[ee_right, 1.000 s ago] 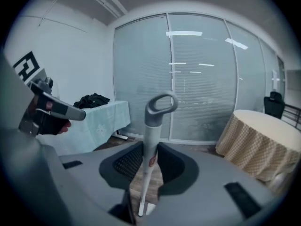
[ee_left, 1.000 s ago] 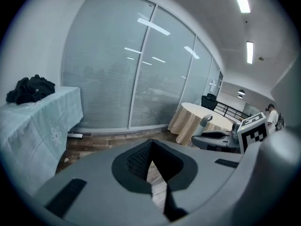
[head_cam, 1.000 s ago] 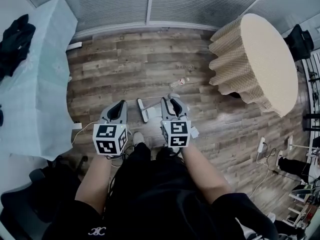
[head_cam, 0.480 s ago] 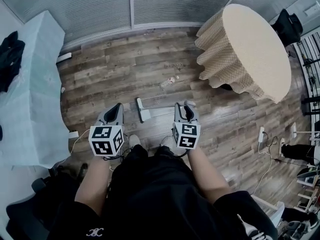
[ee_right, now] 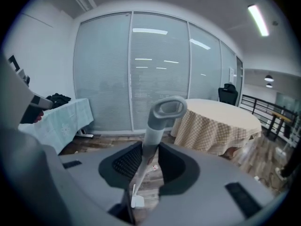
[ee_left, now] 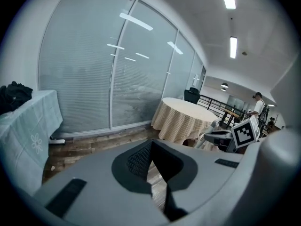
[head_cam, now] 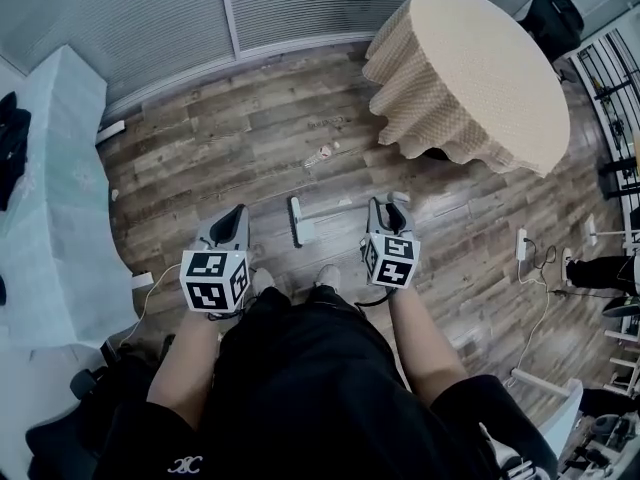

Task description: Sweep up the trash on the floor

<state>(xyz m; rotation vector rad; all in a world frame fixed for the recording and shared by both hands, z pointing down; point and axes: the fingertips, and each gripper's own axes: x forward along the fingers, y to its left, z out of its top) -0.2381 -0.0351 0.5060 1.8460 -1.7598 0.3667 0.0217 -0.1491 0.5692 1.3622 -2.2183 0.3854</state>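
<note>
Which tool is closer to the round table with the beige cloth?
Right. The right tool, gripping the broom handle, is just short of the round table; the left tool is farther off to its left.

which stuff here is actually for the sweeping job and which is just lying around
For the job:
- broom, its handle clamped in the right gripper
- scrap of trash on the wood floor

Just there:
- round clothed table
- pale-clothed table with dark clothes on it
- power strip and its cables
</note>
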